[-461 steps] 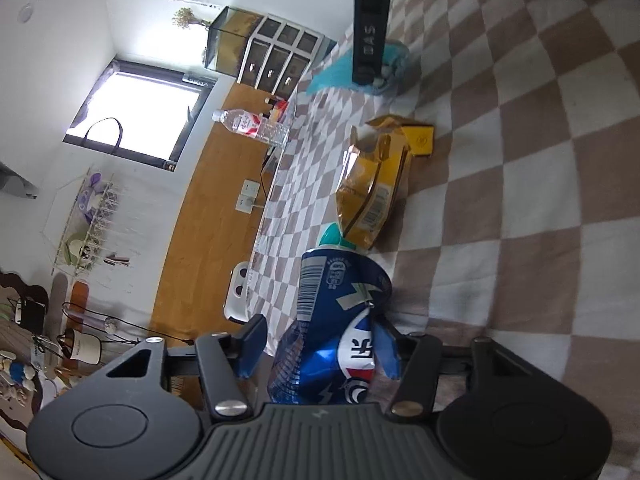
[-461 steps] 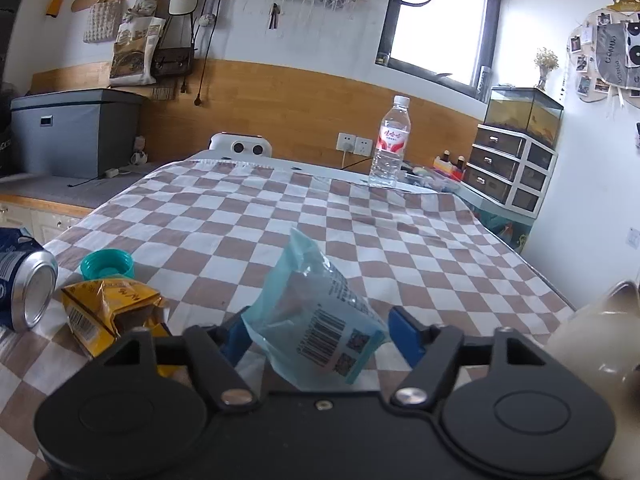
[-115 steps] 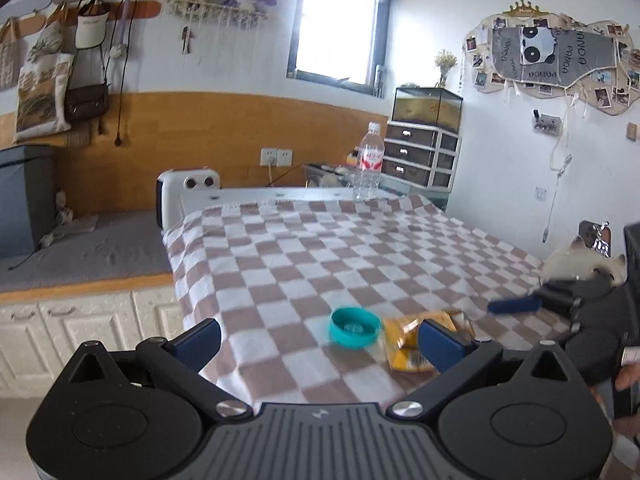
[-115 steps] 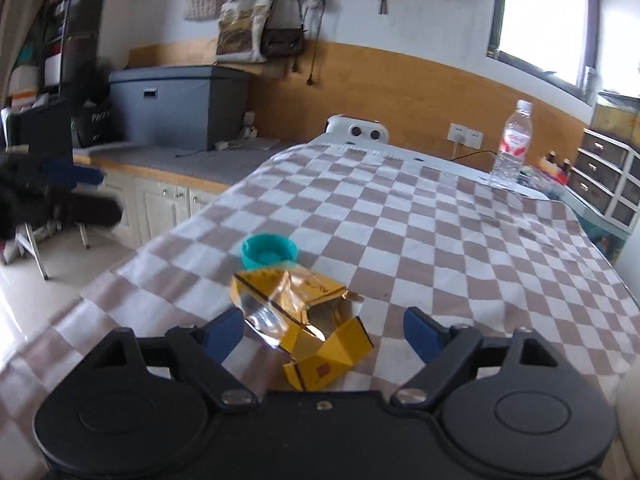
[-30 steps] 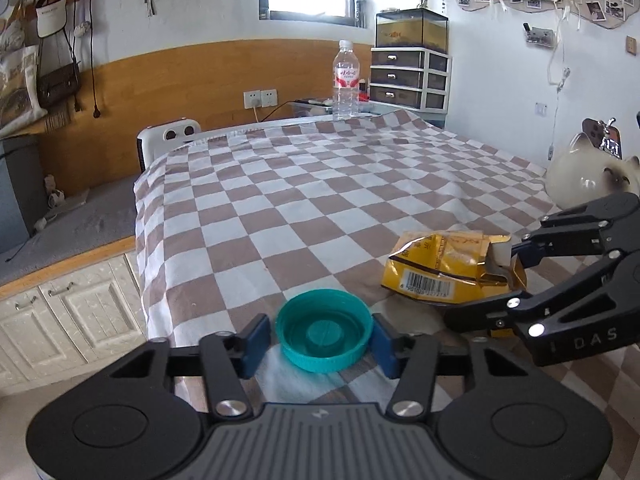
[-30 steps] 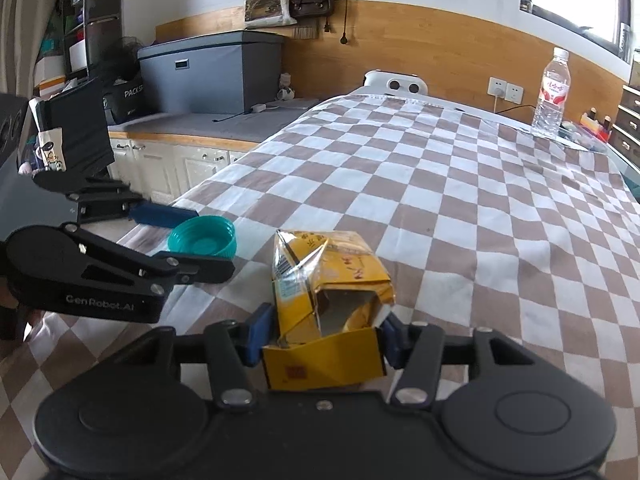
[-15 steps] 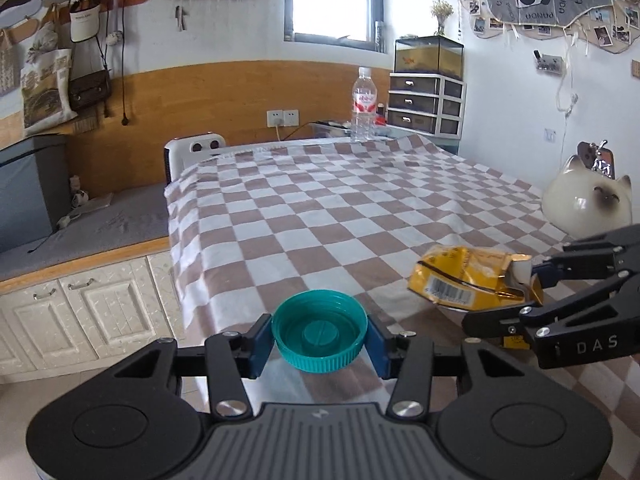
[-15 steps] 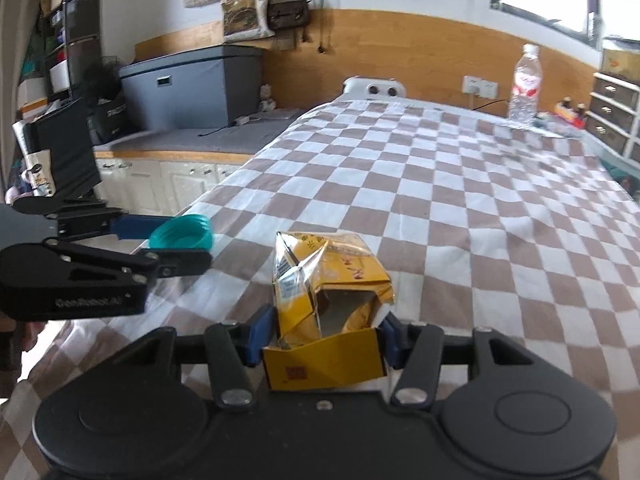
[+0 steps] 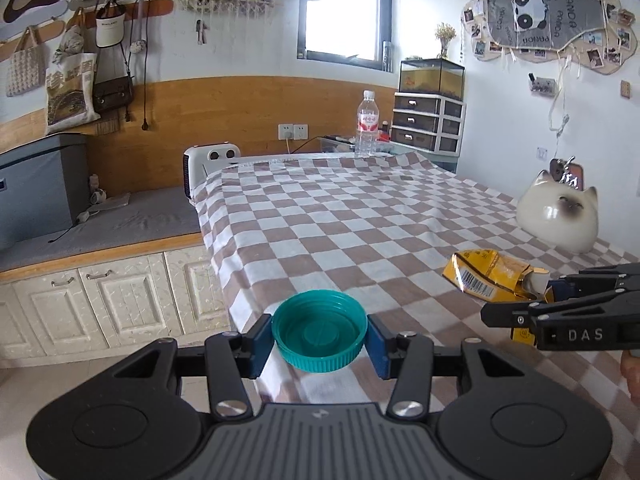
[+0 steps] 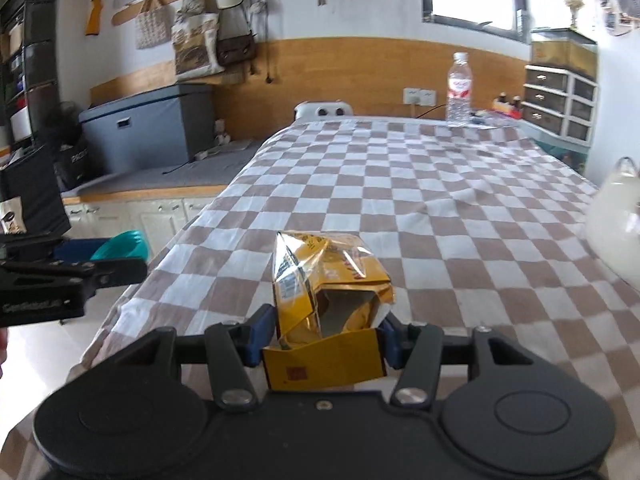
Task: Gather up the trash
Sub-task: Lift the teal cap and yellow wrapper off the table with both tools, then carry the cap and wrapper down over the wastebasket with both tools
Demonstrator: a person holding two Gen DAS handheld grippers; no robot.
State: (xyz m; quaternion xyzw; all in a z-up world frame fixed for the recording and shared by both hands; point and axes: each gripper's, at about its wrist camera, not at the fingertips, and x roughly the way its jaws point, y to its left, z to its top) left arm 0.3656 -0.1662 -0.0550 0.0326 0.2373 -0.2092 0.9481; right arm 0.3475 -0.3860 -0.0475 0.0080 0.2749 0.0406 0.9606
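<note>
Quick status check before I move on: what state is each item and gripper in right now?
Left gripper: shut on the teal lid.
Teal lid: held off the table, open side facing the camera.
Right gripper: shut on the yellow wrapper.
Yellow wrapper: crumpled, torn open, held above the checkered cloth.
Water bottle: upright, capped, at the far end.
Cat figurine: sitting on the cloth's right edge.

The left gripper (image 9: 320, 338) clamps a teal screw cap (image 9: 319, 336) between its blue fingers (image 9: 259, 339). Ahead and to their right, the right gripper (image 9: 560, 300) grips a crumpled yellow carton (image 9: 486, 276) above the checkered counter (image 9: 360, 232).
</note>
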